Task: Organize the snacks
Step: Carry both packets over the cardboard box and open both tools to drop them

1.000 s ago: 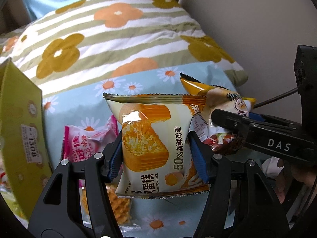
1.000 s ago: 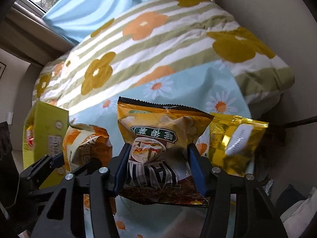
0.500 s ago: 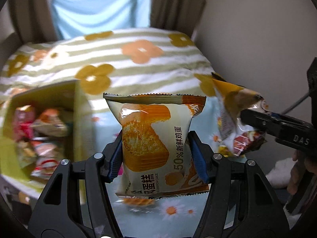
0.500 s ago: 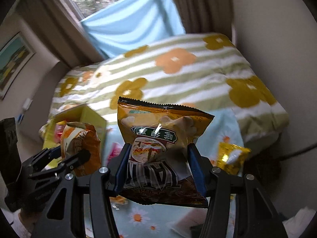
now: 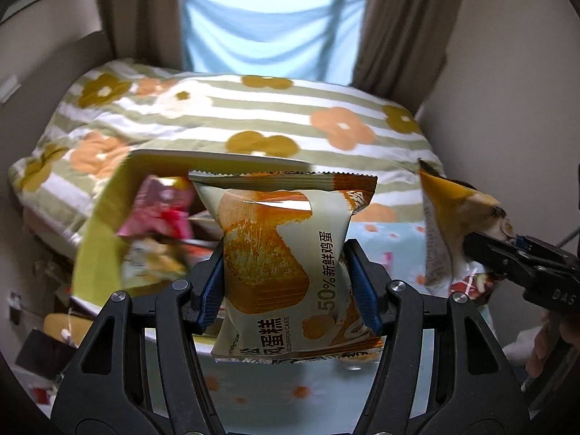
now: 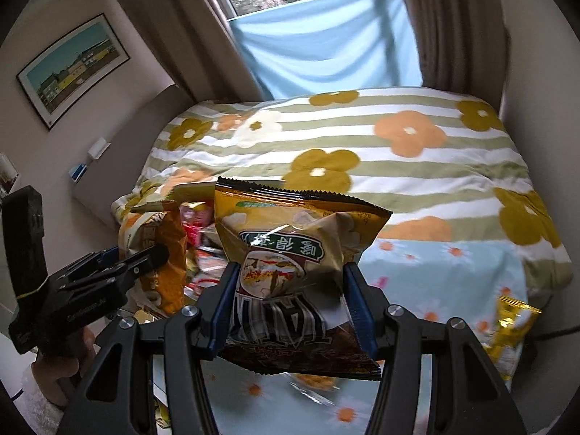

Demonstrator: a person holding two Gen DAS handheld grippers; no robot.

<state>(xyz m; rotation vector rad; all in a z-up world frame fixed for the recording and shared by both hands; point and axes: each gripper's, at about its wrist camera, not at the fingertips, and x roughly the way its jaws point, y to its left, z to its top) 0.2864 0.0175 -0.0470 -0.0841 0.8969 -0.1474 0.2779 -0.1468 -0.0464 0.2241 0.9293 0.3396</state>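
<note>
Box now behind cake pack (image 5: 286,264) | pack clamped in left claw (image 5: 286,286)

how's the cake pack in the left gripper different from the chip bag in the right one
The cream and orange chiffon cake packet shows a pictured sponge slice; the brown and gold crinkled chip bag carries dark lettering. The cake packet looks smooth and flat, the chip bag puffed and creased. The chip bag's print is upside down, while the cake packet's runs sideways. Both are sealed, with zigzag top edges, and clamped between blue-padded fingers, left gripper and right gripper.
</note>
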